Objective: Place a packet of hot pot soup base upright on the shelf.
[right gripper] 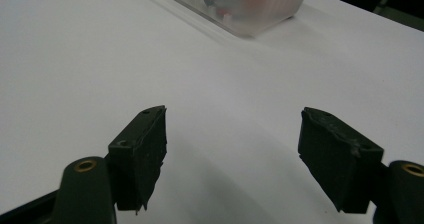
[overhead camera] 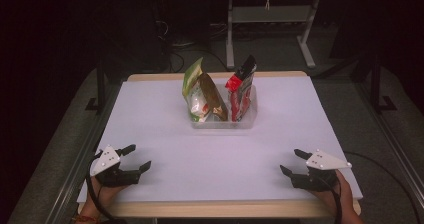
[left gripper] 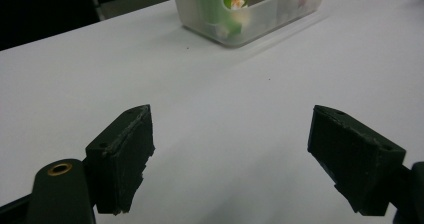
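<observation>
A clear plastic bin (overhead camera: 223, 121) stands at the middle back of the white table (overhead camera: 215, 159). Upright in it are a green and white snack bag (overhead camera: 196, 91), a brown bag (overhead camera: 214, 100) leaning on that one, and a red and black bag (overhead camera: 241, 91) at the right. My left gripper (overhead camera: 139, 157) rests open near the front left corner, nothing between its jaws. My right gripper (overhead camera: 293, 162) is open near the front right corner, also holding nothing. In the left gripper view the bin (left gripper: 250, 21) sits far ahead; in the right gripper view its corner (right gripper: 250, 9) shows at the top.
The table's wooden front edge (overhead camera: 225, 209) runs just behind both hands. Beyond the far edge the floor is dark, with table legs (overhead camera: 230, 34) and cables. A metal rail (overhead camera: 75, 164) runs along the left side.
</observation>
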